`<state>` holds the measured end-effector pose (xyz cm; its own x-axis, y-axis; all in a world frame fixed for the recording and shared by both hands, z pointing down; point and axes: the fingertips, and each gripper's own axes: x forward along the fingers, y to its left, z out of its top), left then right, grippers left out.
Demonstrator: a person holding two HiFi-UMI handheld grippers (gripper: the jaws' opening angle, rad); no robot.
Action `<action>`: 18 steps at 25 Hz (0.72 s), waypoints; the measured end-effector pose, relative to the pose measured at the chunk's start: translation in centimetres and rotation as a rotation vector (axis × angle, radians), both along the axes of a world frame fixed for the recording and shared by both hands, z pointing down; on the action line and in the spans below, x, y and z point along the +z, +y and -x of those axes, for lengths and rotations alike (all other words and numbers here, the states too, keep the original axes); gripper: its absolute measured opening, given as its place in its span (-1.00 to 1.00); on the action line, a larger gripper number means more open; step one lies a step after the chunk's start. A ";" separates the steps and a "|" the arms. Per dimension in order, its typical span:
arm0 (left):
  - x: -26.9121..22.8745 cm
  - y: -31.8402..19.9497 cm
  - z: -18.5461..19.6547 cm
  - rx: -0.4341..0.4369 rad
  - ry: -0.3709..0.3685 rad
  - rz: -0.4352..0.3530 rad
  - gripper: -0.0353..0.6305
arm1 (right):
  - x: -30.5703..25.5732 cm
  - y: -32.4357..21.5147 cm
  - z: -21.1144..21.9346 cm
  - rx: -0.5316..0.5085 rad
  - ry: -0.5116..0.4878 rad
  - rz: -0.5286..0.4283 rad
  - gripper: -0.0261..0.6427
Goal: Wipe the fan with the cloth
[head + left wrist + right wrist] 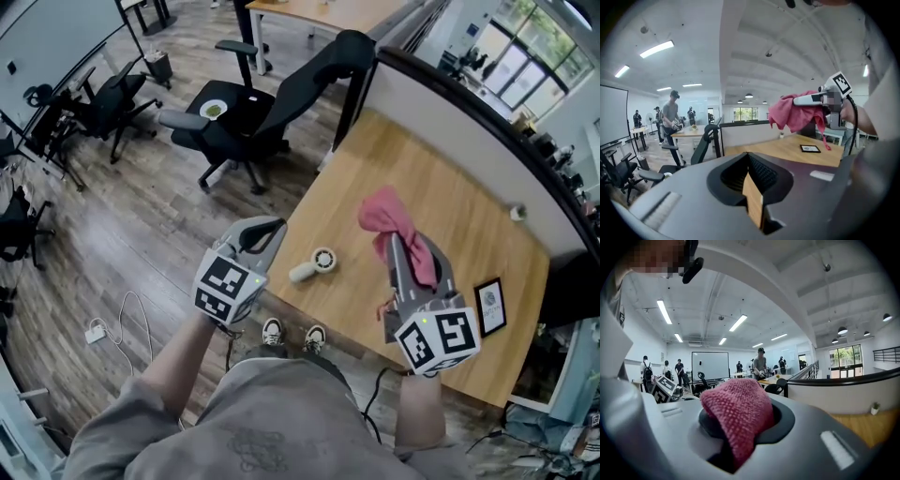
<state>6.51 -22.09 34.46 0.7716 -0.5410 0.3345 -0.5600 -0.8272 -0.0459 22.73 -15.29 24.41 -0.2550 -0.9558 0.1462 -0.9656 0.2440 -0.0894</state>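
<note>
Right gripper (395, 246) with pink cloth (382, 212)

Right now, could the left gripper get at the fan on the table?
Probably yes. The fan lies clear on the table near its edge, with nothing between it and the left gripper. That gripper is empty but held high with jaws shut, so it must lower and open.

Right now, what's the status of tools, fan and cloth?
Left tool shut, empty. Right tool shut on pink cloth. Fan lying on desk, untouched. Nothing blocking.
</note>
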 end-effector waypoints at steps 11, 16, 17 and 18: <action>-13.2 2.2 0.1 -0.001 0.135 -0.201 -0.89 | -7.9 4.4 -0.3 0.043 0.028 -0.170 -0.68; -14.5 2.6 0.4 0.000 0.154 -0.196 -0.89 | -7.8 4.8 -0.2 0.042 0.063 -0.149 -0.68; -14.5 2.8 0.5 -0.001 0.150 -0.197 -0.89 | -7.5 4.9 -0.2 0.042 0.060 -0.140 -0.68; -14.4 2.9 0.5 -0.002 0.143 -0.198 -0.89 | -7.3 5.0 -0.3 0.042 0.052 -0.132 -0.68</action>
